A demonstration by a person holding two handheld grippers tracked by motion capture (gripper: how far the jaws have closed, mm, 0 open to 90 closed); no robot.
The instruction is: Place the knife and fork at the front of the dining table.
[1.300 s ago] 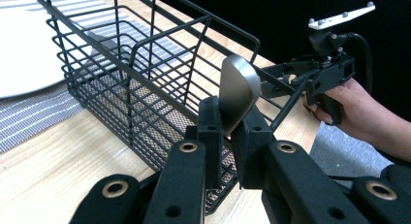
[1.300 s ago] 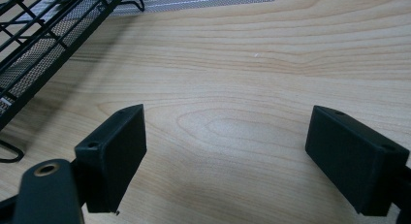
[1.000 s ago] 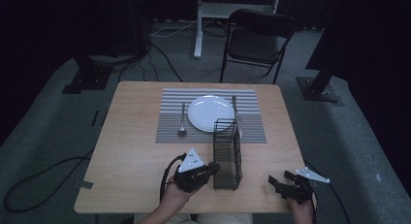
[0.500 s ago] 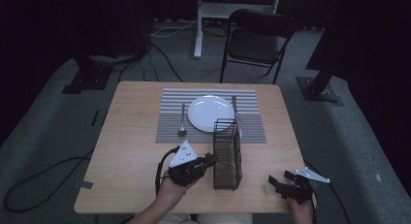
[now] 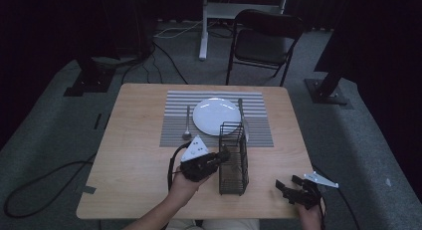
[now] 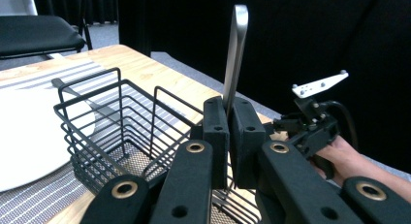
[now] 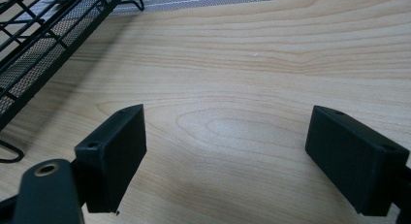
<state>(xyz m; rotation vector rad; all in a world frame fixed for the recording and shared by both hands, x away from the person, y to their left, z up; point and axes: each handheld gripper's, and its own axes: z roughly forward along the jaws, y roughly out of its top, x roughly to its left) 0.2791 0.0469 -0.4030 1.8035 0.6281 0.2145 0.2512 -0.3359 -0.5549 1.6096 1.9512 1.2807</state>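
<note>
My left gripper (image 6: 229, 132) is shut on the flat silver handle of a utensil (image 6: 236, 49), which stands upright above the jaws. Its lower end is hidden behind them. In the high view the left gripper (image 5: 224, 154) hangs against the left side of a tall black wire basket (image 5: 233, 160) near the table's front. The basket (image 6: 111, 132) reaches away to the left in the left gripper view. My right gripper (image 7: 225, 146) is open over bare wood, and it sits at the table's front right corner (image 5: 286, 187).
A striped placemat (image 5: 174, 135) carries a white plate (image 5: 216, 115), a spoon (image 5: 187, 123) to its left and another utensil (image 5: 240, 110) to its right. The wooden table (image 5: 134, 155) has bare wood at left. A folding chair (image 5: 263, 41) stands beyond it.
My left gripper has risen and shifted farther along the basket's side, still holding the utensil. The right gripper has stayed put.
</note>
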